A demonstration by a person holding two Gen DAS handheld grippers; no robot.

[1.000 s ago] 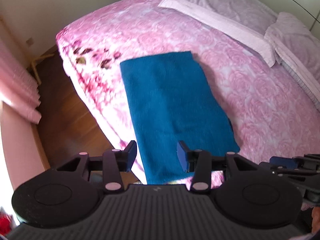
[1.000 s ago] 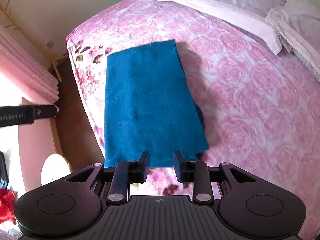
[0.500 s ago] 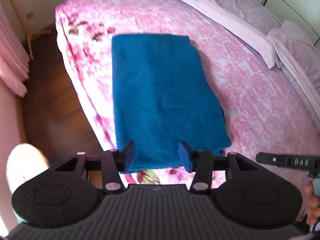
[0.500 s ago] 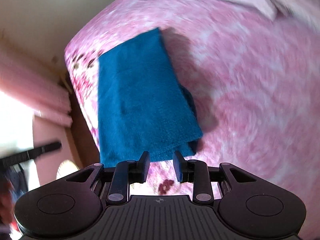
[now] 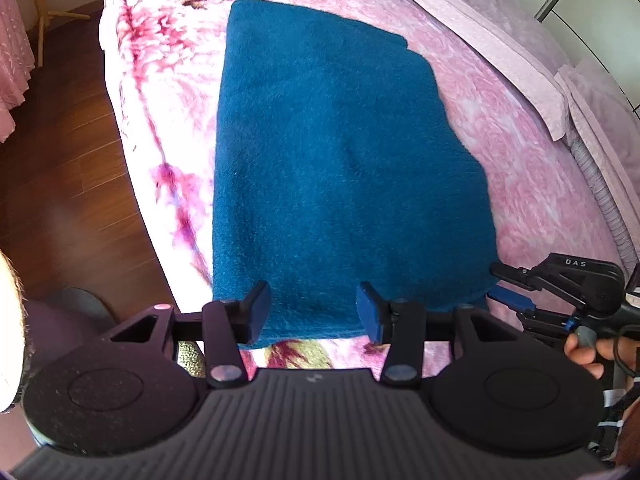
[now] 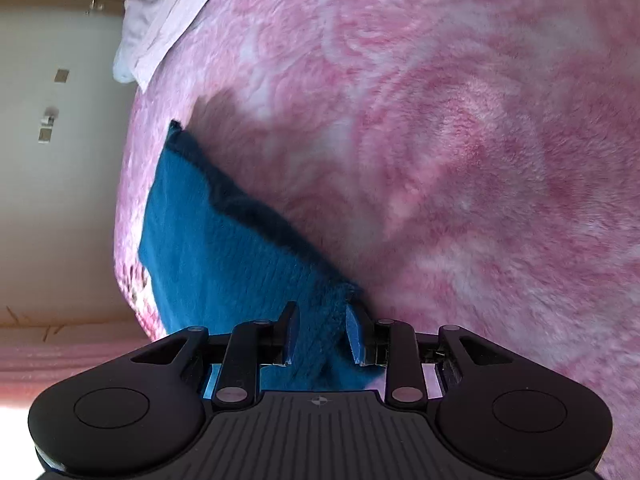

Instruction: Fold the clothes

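One folded blue cloth lies flat on the bed, near the bed's foot edge, on a pink rose-patterned blanket. The cloth is a long rectangle, and in the right wrist view its layered side edge shows as a darker fold.

The left gripper hangs over the cloth's near end. Its two fingers stand partly open, well apart from each other, with the cloth's near edge seen between them; nothing is clamped, and whether the tips touch the fabric cannot be told.

The right gripper is at the cloth's near right corner, rolled so the bed looks tilted. Its two fingers stand a narrower gap apart, and the fuzzy corner of the cloth sits in that gap. Whether the pads press on it cannot be told. In the left wrist view this gripper appears at the right edge, held by a hand, and its black body carries the white letters "DAS".

Two pale pillows lie along the far side of the bed. A dark wooden floor runs beside the bed, with a pink curtain at the left edge. No containers show.
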